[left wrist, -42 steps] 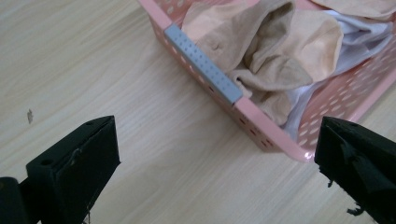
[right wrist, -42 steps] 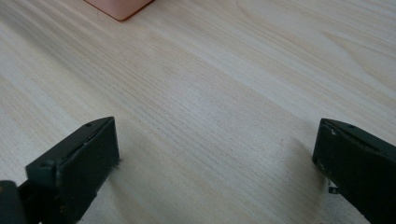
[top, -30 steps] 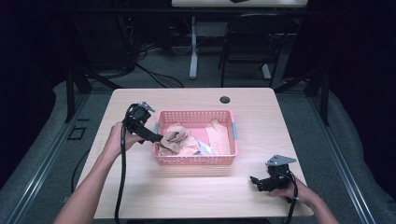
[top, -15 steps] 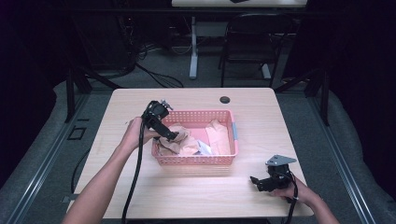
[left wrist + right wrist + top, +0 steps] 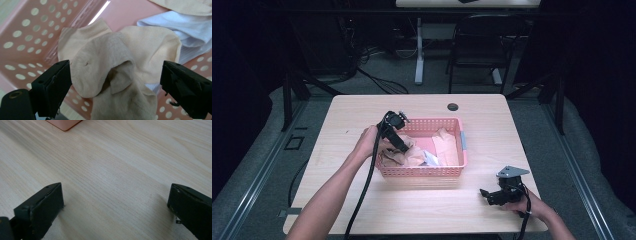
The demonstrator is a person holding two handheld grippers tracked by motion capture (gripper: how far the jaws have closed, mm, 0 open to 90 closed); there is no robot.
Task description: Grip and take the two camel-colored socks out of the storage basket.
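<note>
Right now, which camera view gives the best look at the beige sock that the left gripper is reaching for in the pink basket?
The left gripper view: the beige sock lies crumpled, close up, between the open jaws, with its knit visible. The high view shows it as a small tan lump in the pink basket beside the left gripper. The right gripper view shows a corner of the basket.

table [image 5: 362,110]: wood | chair [image 5: 472,45]: black, behind | floor cables [image 5: 377,80]

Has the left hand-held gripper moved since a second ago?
Yes. The left hand-held gripper moved right, over the pink basket rim, jaws closing around a beige sock.
</note>
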